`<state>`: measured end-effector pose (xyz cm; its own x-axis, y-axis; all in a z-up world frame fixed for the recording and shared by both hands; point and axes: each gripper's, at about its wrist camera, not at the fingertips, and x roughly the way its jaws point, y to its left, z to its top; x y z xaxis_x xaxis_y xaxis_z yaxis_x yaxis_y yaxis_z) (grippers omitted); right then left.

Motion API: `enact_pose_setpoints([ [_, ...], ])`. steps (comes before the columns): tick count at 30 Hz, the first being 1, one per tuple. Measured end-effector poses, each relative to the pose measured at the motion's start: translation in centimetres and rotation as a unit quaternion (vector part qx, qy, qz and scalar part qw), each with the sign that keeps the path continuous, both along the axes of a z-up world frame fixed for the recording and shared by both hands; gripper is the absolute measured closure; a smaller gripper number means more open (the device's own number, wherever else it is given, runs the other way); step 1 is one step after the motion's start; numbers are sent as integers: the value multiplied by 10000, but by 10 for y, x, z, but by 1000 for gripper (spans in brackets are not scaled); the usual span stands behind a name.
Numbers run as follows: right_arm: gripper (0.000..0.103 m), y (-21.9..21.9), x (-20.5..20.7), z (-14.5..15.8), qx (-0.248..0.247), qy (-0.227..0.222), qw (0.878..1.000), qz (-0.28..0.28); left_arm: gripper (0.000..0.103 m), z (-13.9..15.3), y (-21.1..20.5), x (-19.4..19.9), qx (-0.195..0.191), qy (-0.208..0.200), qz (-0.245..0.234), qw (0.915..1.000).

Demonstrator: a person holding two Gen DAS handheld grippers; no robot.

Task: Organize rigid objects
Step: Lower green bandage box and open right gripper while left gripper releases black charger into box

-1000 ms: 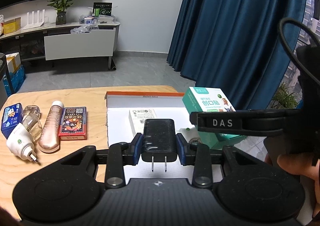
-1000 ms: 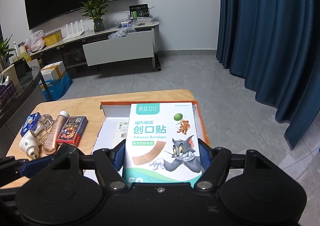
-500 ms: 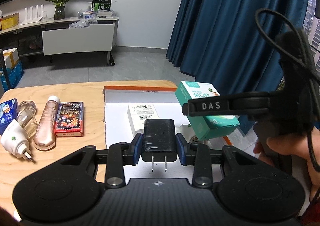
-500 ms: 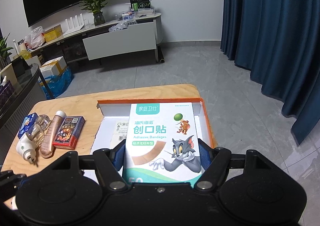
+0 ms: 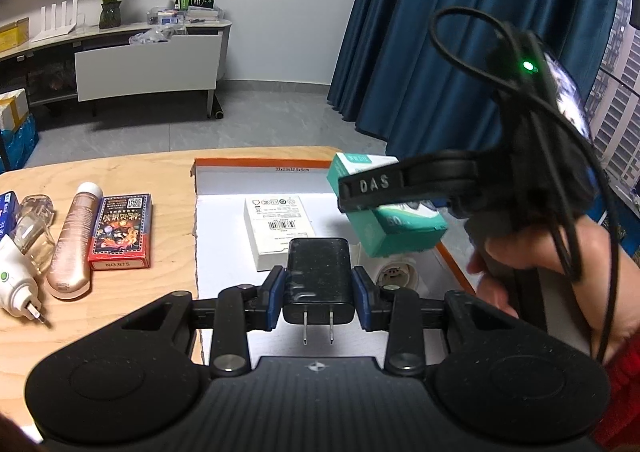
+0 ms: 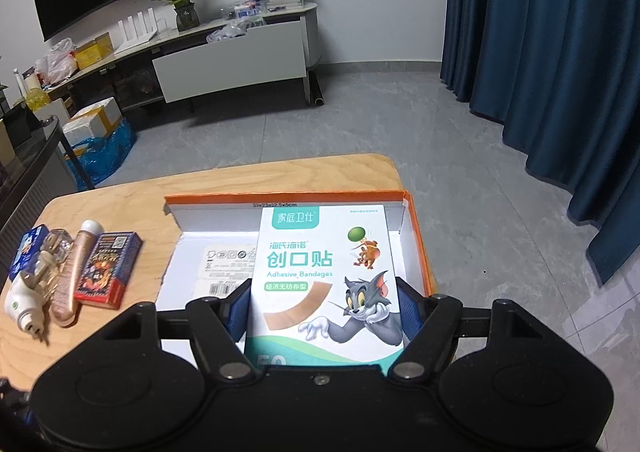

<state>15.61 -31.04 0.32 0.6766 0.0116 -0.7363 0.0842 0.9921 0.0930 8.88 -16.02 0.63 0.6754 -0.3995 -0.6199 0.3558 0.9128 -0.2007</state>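
Note:
My left gripper (image 5: 318,294) is shut on a black plug charger (image 5: 319,276), prongs toward the camera, held over the near part of the orange-rimmed white box (image 5: 256,165). A white flat carton (image 5: 276,224) and a white round socket piece (image 5: 394,276) lie inside that box. My right gripper (image 6: 324,312) is shut on a teal-and-white adhesive bandage box (image 6: 324,276), held above the orange-rimmed box (image 6: 288,198). In the left wrist view the bandage box (image 5: 396,228) hangs over the tray's right side, with a hand (image 5: 560,252) holding the gripper.
On the wooden table (image 5: 120,172), left of the box, lie a red card pack (image 5: 120,232), a rose-gold tube (image 5: 74,240), a clear bottle (image 5: 34,224), a white plug-in device (image 5: 16,284) and a blue pack (image 5: 6,208). Blue curtains (image 5: 460,32) hang to the right.
The right gripper has carried the bandage box leftward and forward over the tray's right side. The left gripper keeps the charger in about the same place.

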Motion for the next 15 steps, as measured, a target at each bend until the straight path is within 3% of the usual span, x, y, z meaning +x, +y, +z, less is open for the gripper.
enact_pose_setpoints([
  [6, 17, -9, 16, -4, 50, -9, 9999, -140, 67, -5, -3, 2, 65, 75, 3, 10000],
  [15, 15, -25, -31, 23, 132, -563, 9976, -387, 67, -14, -16, 6, 151, 182, -111, 9997],
])
